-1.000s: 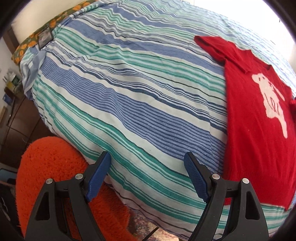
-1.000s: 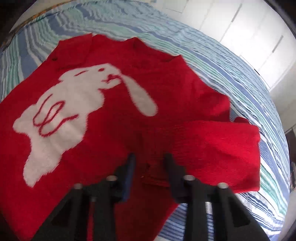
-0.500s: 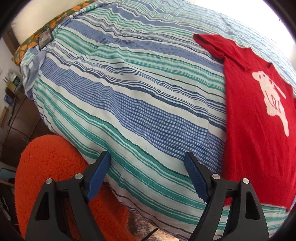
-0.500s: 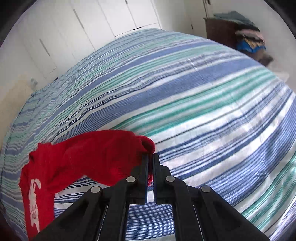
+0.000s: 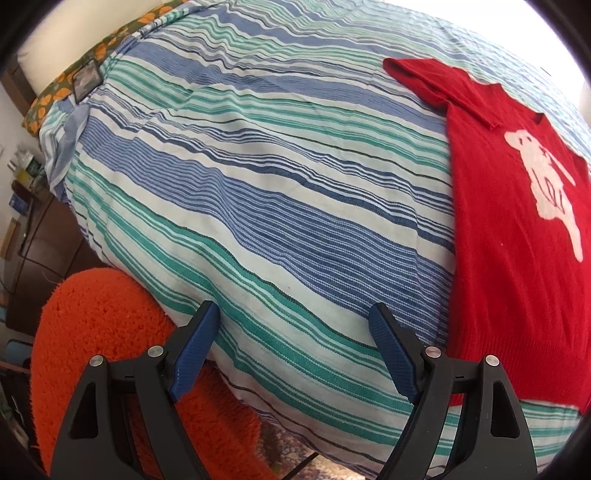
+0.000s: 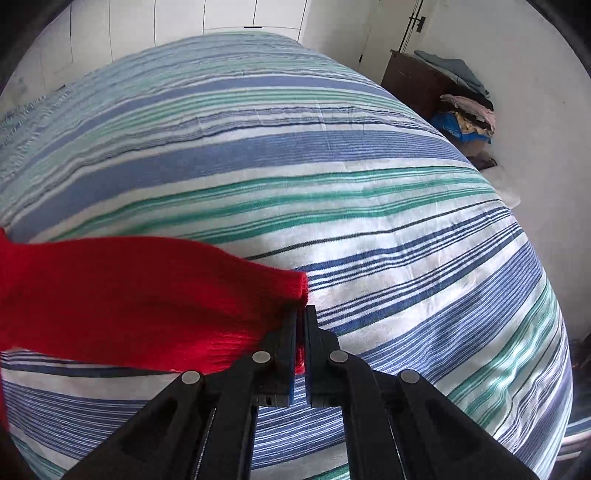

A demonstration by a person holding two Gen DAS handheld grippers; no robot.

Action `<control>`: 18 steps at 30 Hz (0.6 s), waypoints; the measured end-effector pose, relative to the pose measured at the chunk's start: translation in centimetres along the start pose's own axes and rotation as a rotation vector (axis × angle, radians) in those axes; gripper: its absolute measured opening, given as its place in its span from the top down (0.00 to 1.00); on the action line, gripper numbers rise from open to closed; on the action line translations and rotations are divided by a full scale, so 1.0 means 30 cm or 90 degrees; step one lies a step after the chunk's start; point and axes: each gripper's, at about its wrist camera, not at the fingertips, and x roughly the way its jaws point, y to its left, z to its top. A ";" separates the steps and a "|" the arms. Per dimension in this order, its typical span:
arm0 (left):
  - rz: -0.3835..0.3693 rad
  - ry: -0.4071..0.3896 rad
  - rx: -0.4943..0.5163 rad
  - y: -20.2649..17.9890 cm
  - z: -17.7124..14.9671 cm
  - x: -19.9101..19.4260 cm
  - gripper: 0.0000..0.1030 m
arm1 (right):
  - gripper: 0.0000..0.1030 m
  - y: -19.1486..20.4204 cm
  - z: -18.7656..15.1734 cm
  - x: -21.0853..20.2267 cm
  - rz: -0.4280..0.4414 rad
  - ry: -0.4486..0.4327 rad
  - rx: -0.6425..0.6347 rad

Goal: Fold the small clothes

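A small red sweater (image 5: 513,236) with a white rabbit on its front lies flat on the striped bed cover, at the right of the left wrist view. My left gripper (image 5: 295,332) is open and empty, low over the bed's near edge, to the left of the sweater's hem. My right gripper (image 6: 302,314) is shut on the cuff of the red sleeve (image 6: 140,295). The sleeve is stretched out to the left over the bed cover (image 6: 332,177).
An orange shaggy rug (image 5: 96,332) lies below the bed's edge at the lower left. A flowered pillow (image 5: 74,85) is at the far left corner. A dark dresser (image 6: 424,81) with piled clothes stands at the far right. White wardrobe doors (image 6: 184,22) lie beyond the bed.
My right gripper closed on the sleeve cuff, swung away from the sweater's body and pulled the sleeve out straight to the side. My left gripper has barely moved.
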 end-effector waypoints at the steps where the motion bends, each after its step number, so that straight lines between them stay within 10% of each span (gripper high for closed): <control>1: -0.001 0.001 0.000 0.001 -0.001 0.000 0.18 | 1.00 -0.025 -0.014 0.005 -0.009 0.003 0.009; 3: -0.001 0.001 -0.001 0.001 0.001 0.002 0.18 | 1.00 -0.076 -0.025 0.014 0.000 0.010 0.039; 7: 0.006 0.001 0.003 -0.009 0.002 0.008 0.17 | 0.97 -0.191 -0.064 -0.005 0.193 0.008 0.179; 9: 0.009 0.001 0.005 -0.012 0.000 0.009 0.17 | 0.70 -0.248 -0.110 -0.028 0.284 -0.008 0.269; 10: 0.009 0.000 0.006 -0.013 0.000 0.009 0.17 | 0.40 -0.263 -0.139 -0.032 0.333 -0.010 0.307; 11: 0.008 0.000 0.005 -0.013 -0.001 0.009 0.17 | 0.37 -0.272 -0.173 -0.029 0.390 -0.008 0.343; 16: 0.010 0.000 0.006 -0.016 -0.004 0.009 0.17 | 0.42 -0.218 -0.252 0.042 0.530 0.019 0.455; 18: 0.010 0.003 0.007 -0.015 -0.006 0.007 0.17 | 0.60 -0.198 -0.232 0.077 0.529 0.003 0.480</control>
